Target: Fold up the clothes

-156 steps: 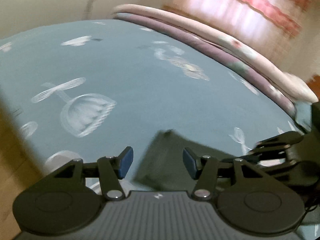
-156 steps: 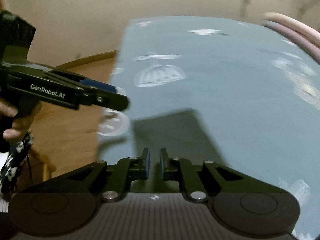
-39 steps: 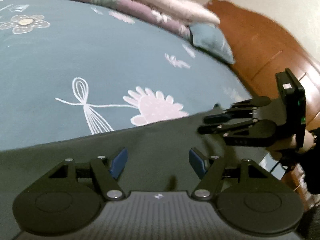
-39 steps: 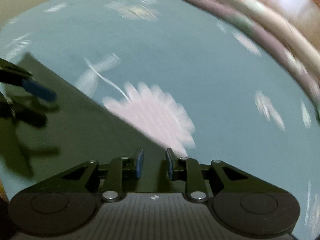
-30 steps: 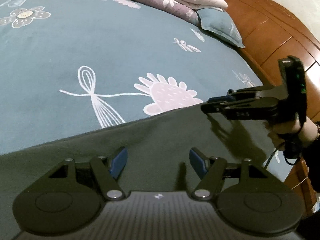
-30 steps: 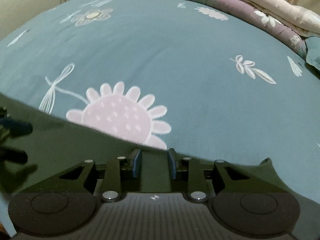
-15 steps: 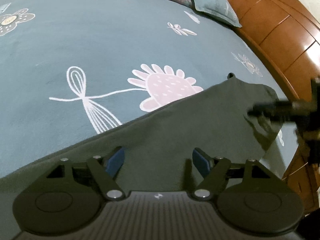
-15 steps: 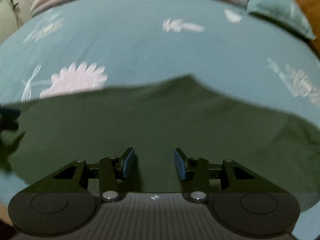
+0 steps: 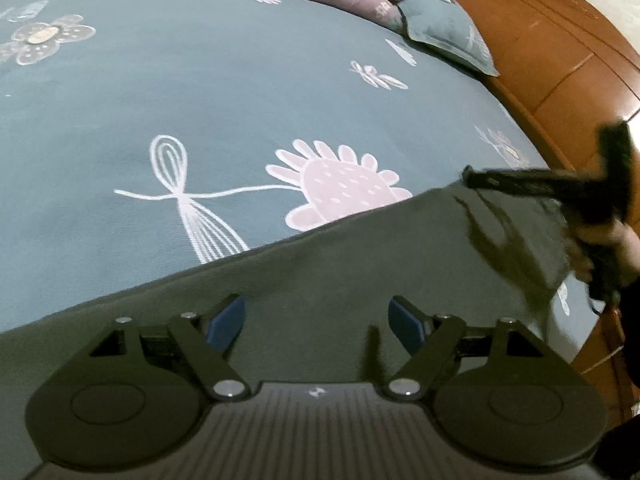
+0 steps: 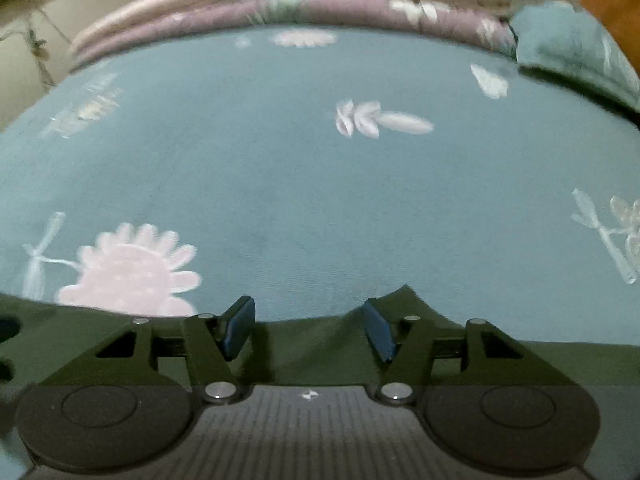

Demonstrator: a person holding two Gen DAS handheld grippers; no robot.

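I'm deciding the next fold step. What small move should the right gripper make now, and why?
Probably lower the right gripper and close on the dark green garment's peaked far edge. Its jaws have just been opening, nothing is pinched, and that edge lies right between the fingers on the bedsheet.

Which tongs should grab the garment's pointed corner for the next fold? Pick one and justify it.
Right. The right tongs stand open, having just widened, with the pointed corner of the dark garment beside their fingertips. The left tongs, also open, hover over its middle.
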